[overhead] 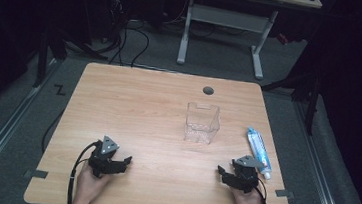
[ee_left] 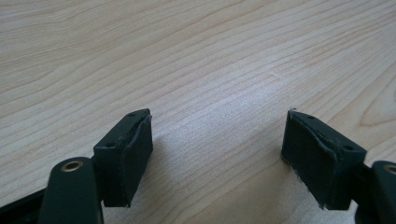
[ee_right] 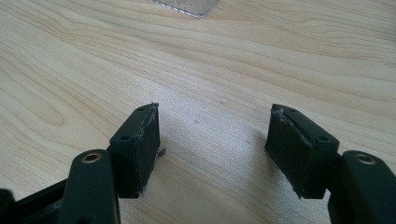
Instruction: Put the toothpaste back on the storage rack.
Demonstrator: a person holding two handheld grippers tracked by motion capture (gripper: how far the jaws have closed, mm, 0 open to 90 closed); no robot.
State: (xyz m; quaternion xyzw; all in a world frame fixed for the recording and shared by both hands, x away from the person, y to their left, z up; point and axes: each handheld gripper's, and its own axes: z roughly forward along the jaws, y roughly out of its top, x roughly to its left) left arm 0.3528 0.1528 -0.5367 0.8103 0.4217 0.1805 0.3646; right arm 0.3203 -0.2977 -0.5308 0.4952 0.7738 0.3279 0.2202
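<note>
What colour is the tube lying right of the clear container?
The tube is light blue and white with a white cap; best in the high view.

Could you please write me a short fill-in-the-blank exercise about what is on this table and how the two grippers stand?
1. The clear container stands on the table and holds ____.
2. The tube lies near the table's ____ edge.
3. The jaws of the left gripper and the right gripper are ____.
4. The gripper nearer the tube is the ____ one.

Missing words: nothing; right; open; right
</note>
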